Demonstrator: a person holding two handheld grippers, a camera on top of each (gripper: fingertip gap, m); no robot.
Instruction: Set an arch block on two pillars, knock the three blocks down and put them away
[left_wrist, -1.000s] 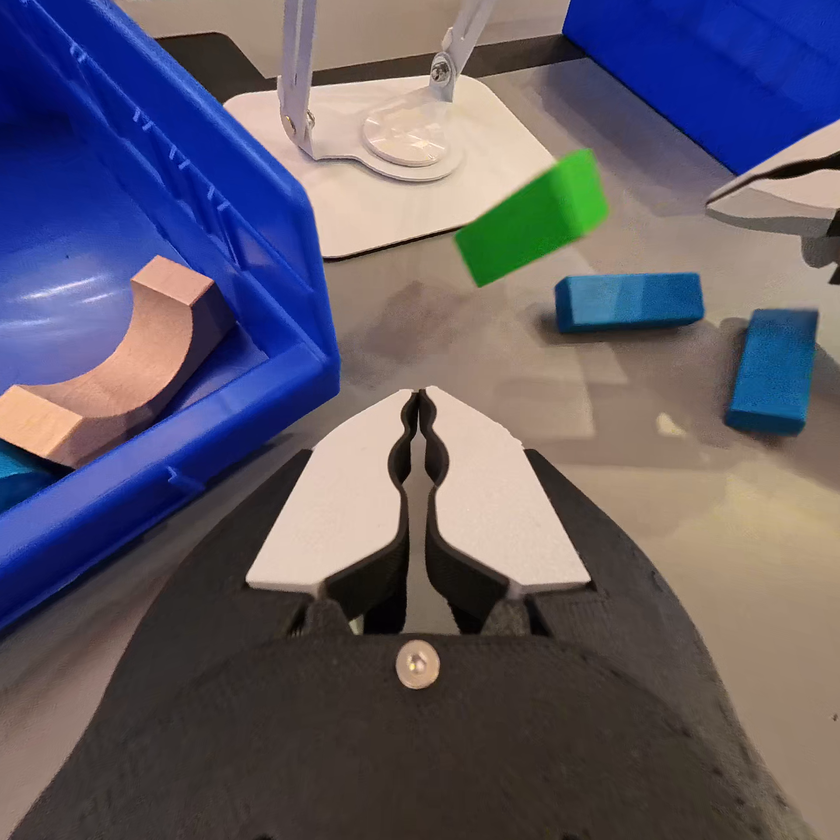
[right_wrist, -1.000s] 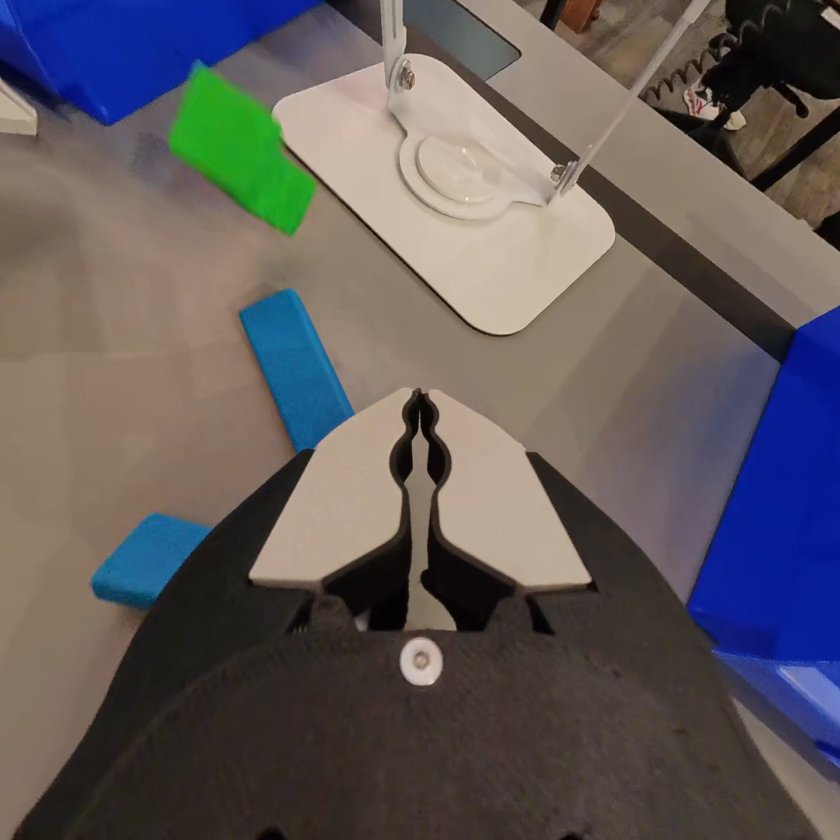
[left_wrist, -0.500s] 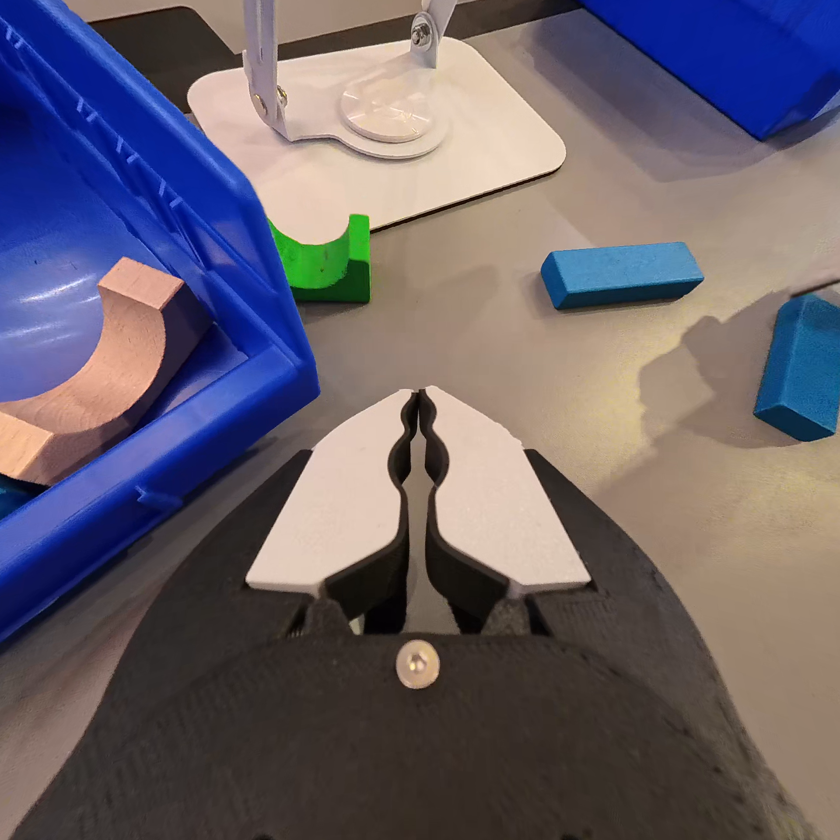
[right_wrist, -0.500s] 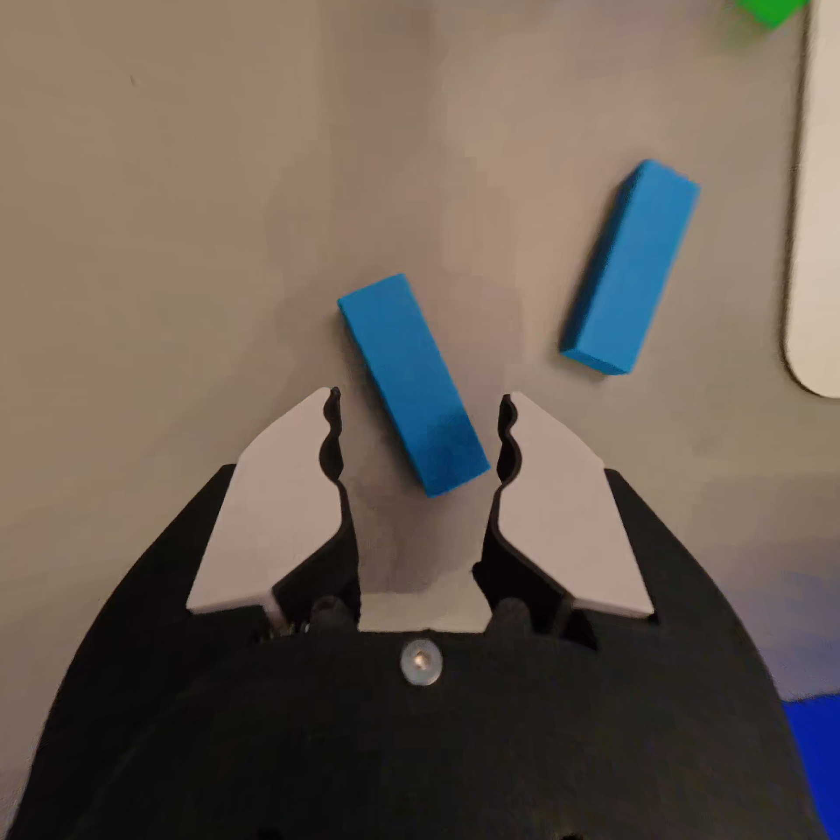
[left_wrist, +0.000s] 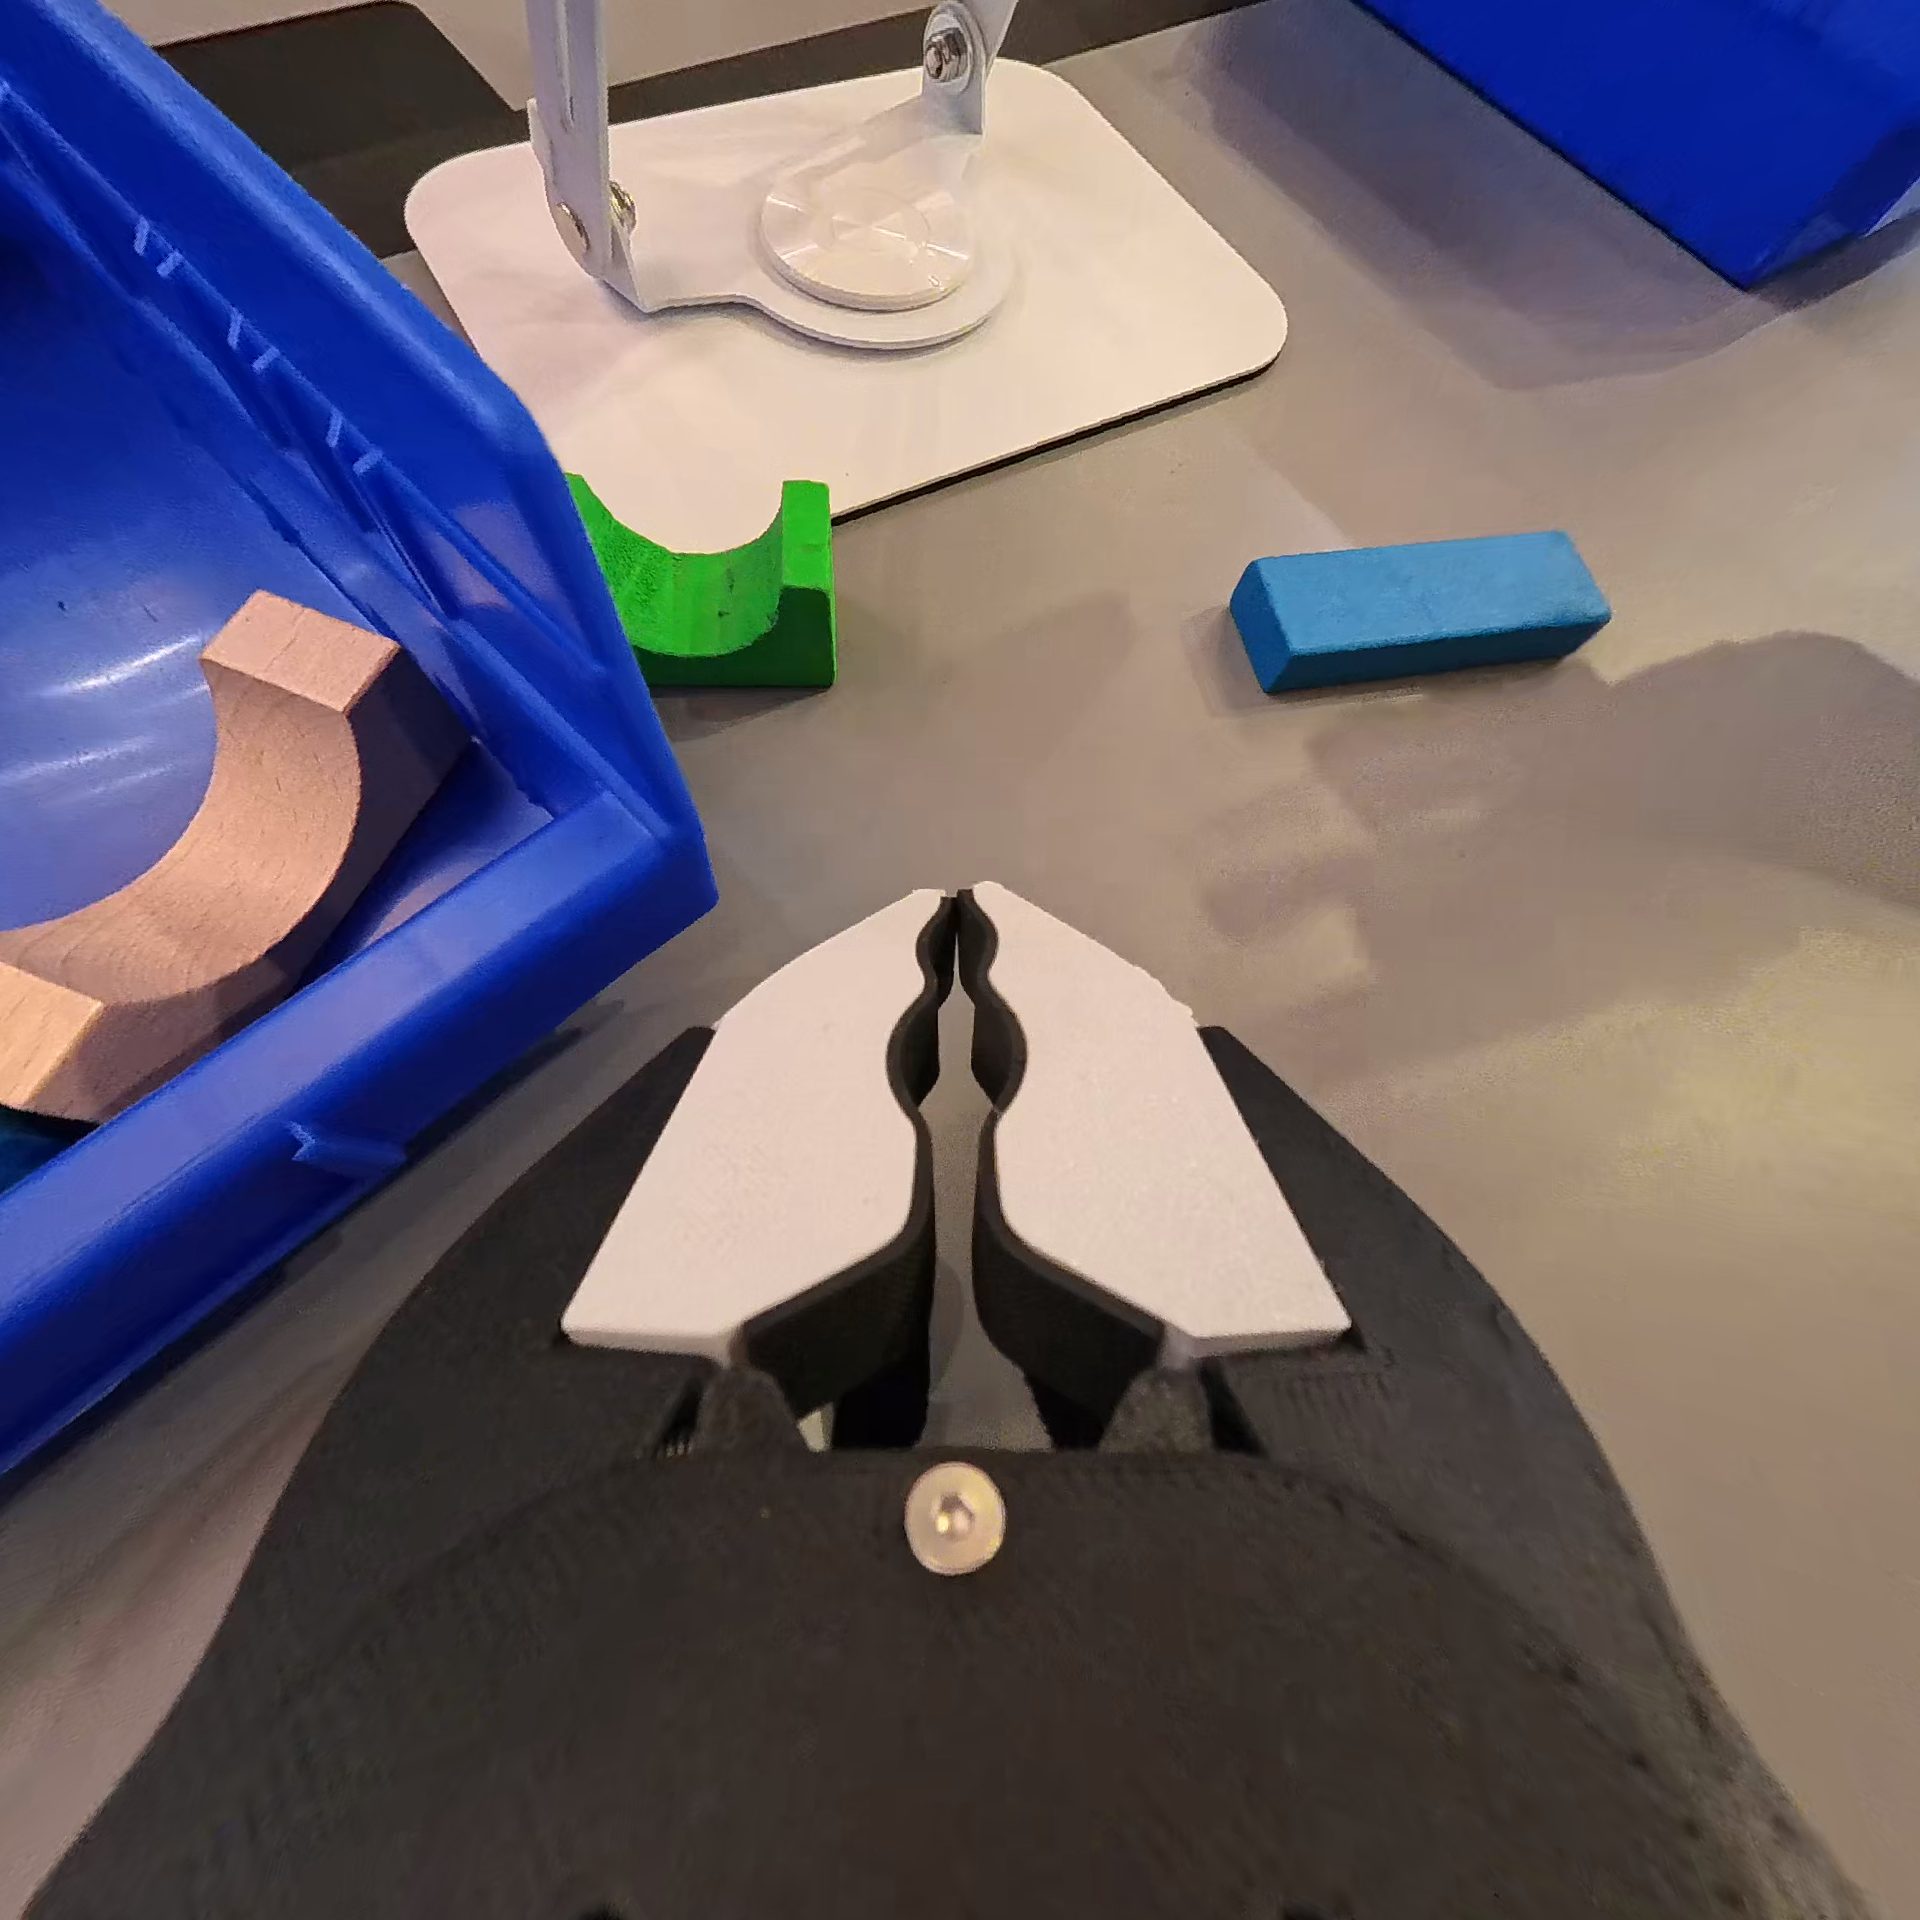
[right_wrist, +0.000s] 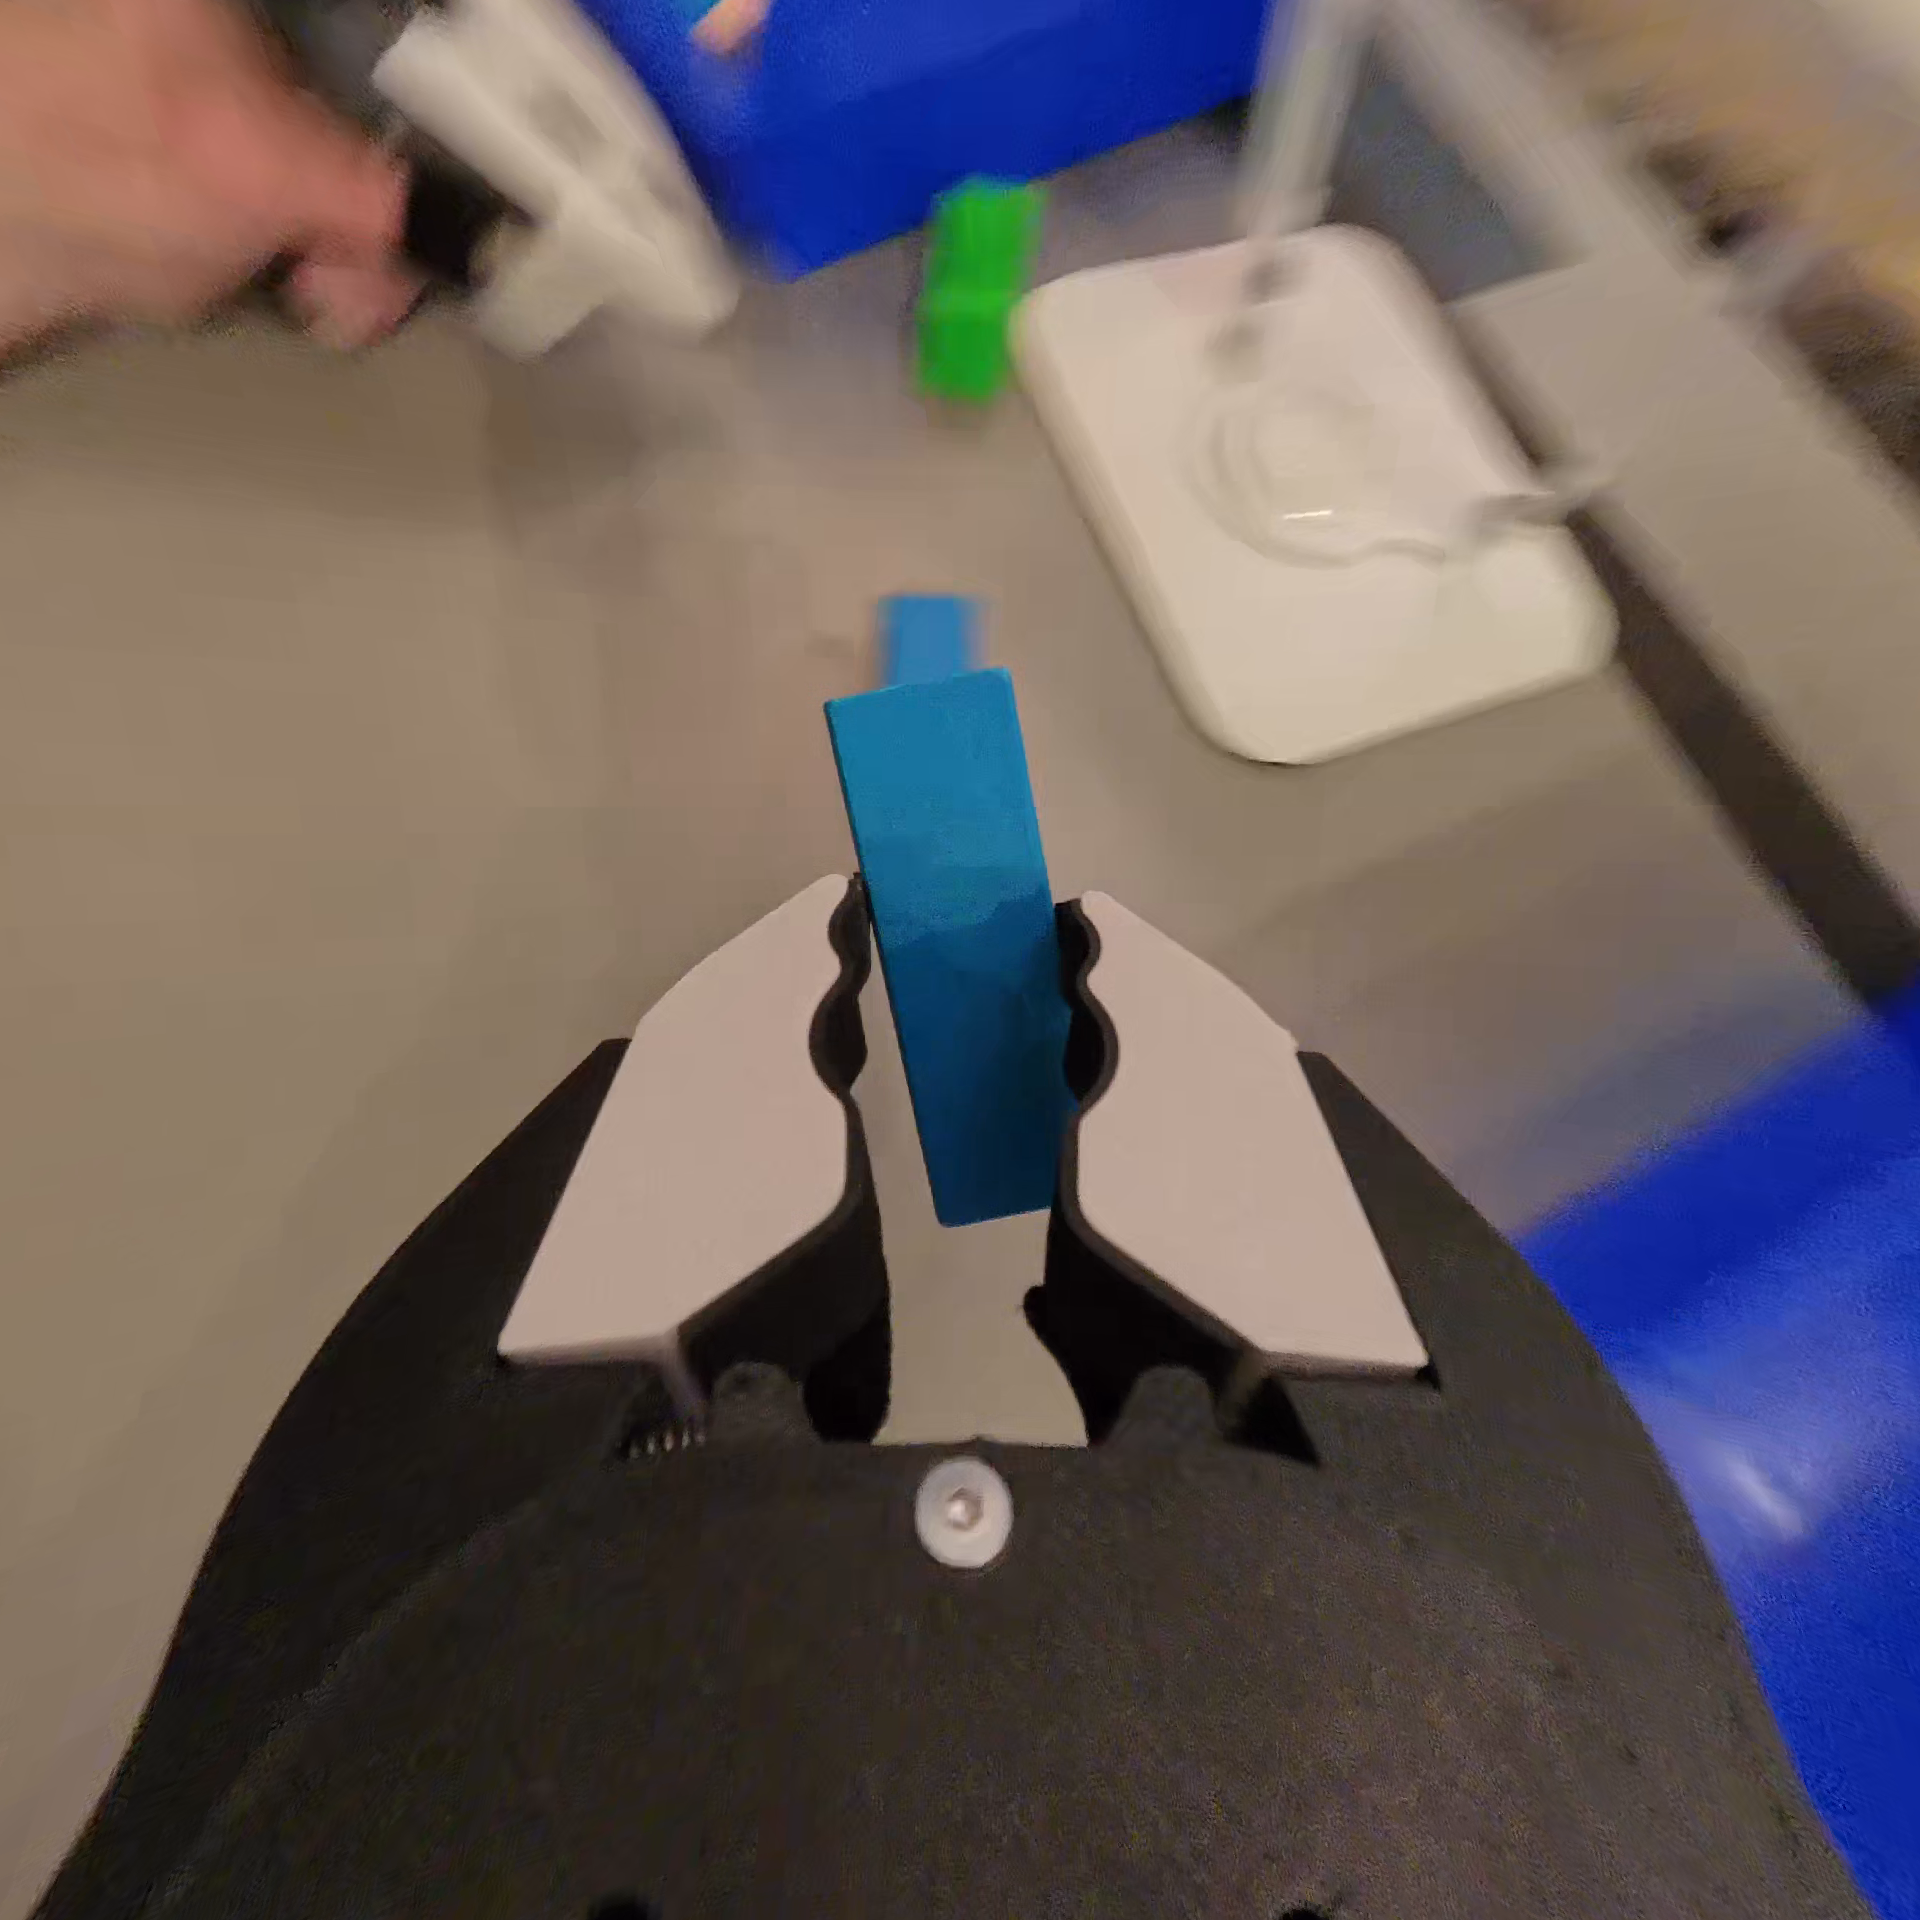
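1. Right gripper (right_wrist: 961, 899) clamps a blue pillar block (right_wrist: 951, 935), lifted off the grey table (right_wrist: 364, 727).
2. Left gripper (left_wrist: 957, 896) closed, empty, just beside the blue bin (left_wrist: 436, 997) corner.
3. Second blue pillar (left_wrist: 1418, 623) lies flat on open table.
4. Green arch block (left_wrist: 727, 597) lies against the bin wall, at the white stand base (left_wrist: 1091, 343) edge.

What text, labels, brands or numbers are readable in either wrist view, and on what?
None readable in either view.
Blue bin: only moulded tick marks on its wall, no characters.
Green arch block, blue block on the table, blue block in the right gripper: plain painted faces.
Wooden arch in the bin: bare.
White stand base: no print visible.
Left gripper: unmarked.
Right wrist view background is motion-blurred; any print there can't be read.
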